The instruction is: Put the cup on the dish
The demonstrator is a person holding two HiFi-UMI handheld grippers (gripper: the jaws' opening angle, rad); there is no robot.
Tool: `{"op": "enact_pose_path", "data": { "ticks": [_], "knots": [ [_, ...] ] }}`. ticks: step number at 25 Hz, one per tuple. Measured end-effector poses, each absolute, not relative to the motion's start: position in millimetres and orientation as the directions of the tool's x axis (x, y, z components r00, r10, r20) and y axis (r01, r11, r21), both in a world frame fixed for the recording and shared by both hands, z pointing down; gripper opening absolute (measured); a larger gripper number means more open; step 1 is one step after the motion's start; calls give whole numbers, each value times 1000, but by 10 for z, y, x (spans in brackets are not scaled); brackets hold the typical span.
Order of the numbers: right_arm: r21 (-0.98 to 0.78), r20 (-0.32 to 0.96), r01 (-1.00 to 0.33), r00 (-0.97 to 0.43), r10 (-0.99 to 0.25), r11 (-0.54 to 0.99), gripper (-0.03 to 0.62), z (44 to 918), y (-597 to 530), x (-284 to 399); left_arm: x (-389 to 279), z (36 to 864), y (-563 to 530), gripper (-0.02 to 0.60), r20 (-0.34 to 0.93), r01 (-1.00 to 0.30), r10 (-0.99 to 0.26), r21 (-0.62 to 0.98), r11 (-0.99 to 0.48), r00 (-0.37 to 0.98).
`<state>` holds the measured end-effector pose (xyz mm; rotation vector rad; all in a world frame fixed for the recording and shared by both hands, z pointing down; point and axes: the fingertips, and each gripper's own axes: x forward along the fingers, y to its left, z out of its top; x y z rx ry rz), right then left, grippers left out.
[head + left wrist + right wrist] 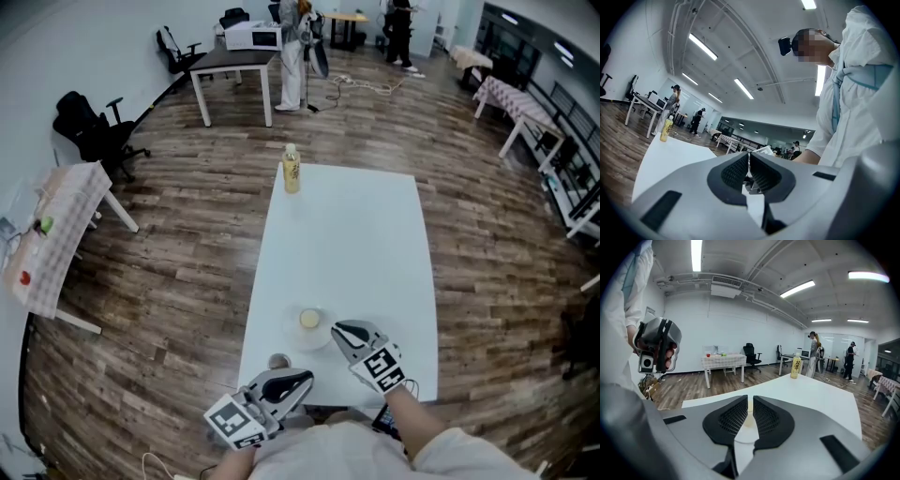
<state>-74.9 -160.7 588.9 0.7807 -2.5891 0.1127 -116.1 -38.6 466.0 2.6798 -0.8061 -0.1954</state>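
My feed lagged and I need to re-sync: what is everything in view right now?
table: one, white, room's centre
bottle: one, yellow, table's far end
dish: one, white, table's near end
cup: one, pale yellow, on the dish
small round object: one, brownish, left of dish, unidentifiable
office chairs: several, black, left wall
people: two, standing, far end
left gripper: one, grey, near edge, jaws together
right gripper: one, grey, beside dish, jaws together
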Motion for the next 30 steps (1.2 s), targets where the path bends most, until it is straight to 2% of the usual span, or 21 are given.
{"op": "enact_pose_path", "data": {
  "ticks": [11, 19, 30],
  "knots": [
    [40, 417, -568, -739, -530, 822, 38, 5730, -1494, -346, -798, 4594, -512, 3, -50, -463, -509, 348, -815, 859],
    [-10, 311, -585, -773, -553, 811, 37, 5219, -1286, -154, -606, 4607, -605, 2, -53, -450, -497, 350, -821, 866],
    [-50, 234, -608, -778, -583, 792, 37, 4841, -1150, 132, -386, 4605, -690, 2, -51, -435, -481, 351, -829, 875]
  ]
}}
